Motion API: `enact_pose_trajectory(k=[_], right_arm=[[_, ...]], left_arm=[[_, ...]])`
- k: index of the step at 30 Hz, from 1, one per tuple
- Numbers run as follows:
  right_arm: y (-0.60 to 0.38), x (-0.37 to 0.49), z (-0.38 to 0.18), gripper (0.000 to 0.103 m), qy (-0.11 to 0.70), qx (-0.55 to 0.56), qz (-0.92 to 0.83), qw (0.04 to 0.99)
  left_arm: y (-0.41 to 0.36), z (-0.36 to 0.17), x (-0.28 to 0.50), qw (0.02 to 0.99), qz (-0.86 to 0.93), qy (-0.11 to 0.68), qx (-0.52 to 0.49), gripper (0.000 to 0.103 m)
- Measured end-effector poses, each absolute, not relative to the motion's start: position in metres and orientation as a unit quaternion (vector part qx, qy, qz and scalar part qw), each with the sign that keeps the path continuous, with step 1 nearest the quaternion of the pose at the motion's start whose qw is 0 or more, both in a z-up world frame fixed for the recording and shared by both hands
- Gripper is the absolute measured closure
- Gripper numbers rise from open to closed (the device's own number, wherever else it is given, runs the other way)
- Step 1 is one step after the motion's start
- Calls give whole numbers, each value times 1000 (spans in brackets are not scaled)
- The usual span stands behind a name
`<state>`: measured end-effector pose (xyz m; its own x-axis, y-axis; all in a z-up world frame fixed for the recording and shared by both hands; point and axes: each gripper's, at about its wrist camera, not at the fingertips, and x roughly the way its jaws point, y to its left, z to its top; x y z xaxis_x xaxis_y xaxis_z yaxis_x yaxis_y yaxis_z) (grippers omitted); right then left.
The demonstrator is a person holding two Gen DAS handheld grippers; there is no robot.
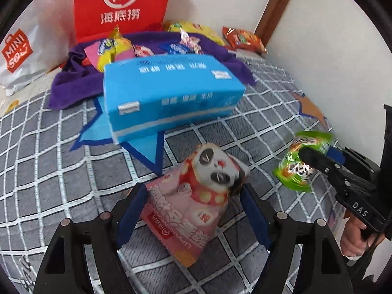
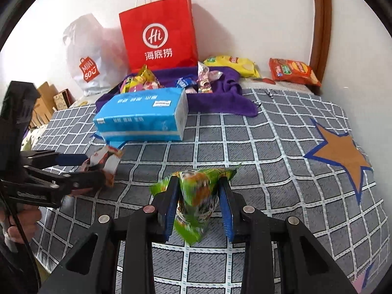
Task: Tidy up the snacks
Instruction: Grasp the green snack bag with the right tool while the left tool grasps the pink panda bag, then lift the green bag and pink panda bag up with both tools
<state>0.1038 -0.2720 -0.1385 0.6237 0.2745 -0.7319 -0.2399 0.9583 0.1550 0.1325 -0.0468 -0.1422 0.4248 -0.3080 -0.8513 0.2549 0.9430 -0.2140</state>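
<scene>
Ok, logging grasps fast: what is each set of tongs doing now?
Left tongs: open, the pink panda snack bag between the pads, not clamped.
Right tongs: shut on the green snack packet.

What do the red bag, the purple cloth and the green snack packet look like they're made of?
Red bag: matte paper, apparently; stiff creased sides, twisted white handles.
Purple cloth: soft towel-like fabric, fuzzy and rumpled.
Green snack packet: glossy plastic film, likely; crinkled, shiny, pinched by the right gripper.

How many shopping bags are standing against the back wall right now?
2: the red paper bag behind the purple cloth, and the white plastic bag to its left.
</scene>
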Motion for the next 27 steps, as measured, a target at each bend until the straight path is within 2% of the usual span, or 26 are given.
enact_pose_trajectory(k=[3,5,8,16,19,21,27], right_arm=[[-269,109,-145,71,415,25,150,897],[-263,112,-148,71,417,20,154,896],[-250,119,-150,71,417,10,170,893],[-215,127,-151,71,416,-5,228,881],[-213,128,-150,63,410,-12,223,884],[-218,129,-150,52,407,-5,213,888],[-224,134,-158,49,420,6,204,884]], left_arm=[[-44,-145,132,849,-165,501,-36,28],[-40,-142,129,854,-160,493,-35,42],[-24,-137,124,863,-139,484,-39,48],[25,-128,95,874,-115,466,-79,47],[24,-123,95,883,-113,450,-69,47],[13,-120,100,889,-122,440,-41,47],[-19,-137,134,873,-148,465,-23,46]])
